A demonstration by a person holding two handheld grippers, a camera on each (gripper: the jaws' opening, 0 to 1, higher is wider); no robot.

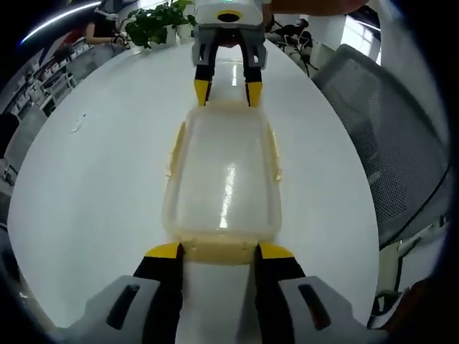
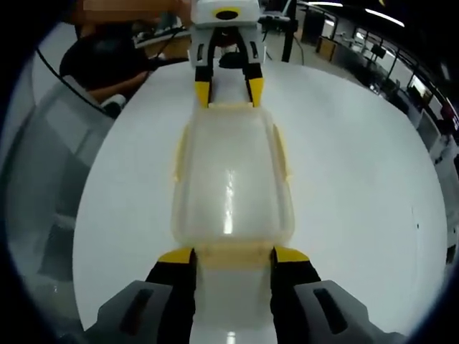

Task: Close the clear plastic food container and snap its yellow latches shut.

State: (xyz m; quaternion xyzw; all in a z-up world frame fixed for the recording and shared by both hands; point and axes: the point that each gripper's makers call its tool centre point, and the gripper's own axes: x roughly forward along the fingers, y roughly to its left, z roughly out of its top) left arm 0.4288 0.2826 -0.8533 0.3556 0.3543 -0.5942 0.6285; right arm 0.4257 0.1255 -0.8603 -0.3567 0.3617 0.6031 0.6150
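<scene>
The left claw [image 1: 216,252] stands spread wide, its two yellow-tipped jaws flanking the near end latch [image 1: 217,251] of the clear plastic food container [image 1: 222,175]; the tips sit at the container's corners, though whether they press on it cannot be told. The right claw [image 2: 233,256] is parted just as wide at the opposite end, its tips either side of that end's yellow latch [image 2: 233,252]. Each claw appears facing the other across the container. Neither grips anything between its jaws.

The container lies lengthwise between the two claws with its lid on, a streak of light on top. Pale yellow side latches [image 1: 274,154] stick outward along its long edges.

It rests in the middle of a broad, white, glossy surface [image 1: 93,186]. On this surface lies a small scrap [image 1: 77,126], well apart from the container. Beside the surface stands a grey mesh chair [image 1: 391,143]. Beyond the far edge are a leafy green plant [image 1: 154,21] and a seated person [image 2: 107,64] in dark clothes, in an office room with ceiling lights.
</scene>
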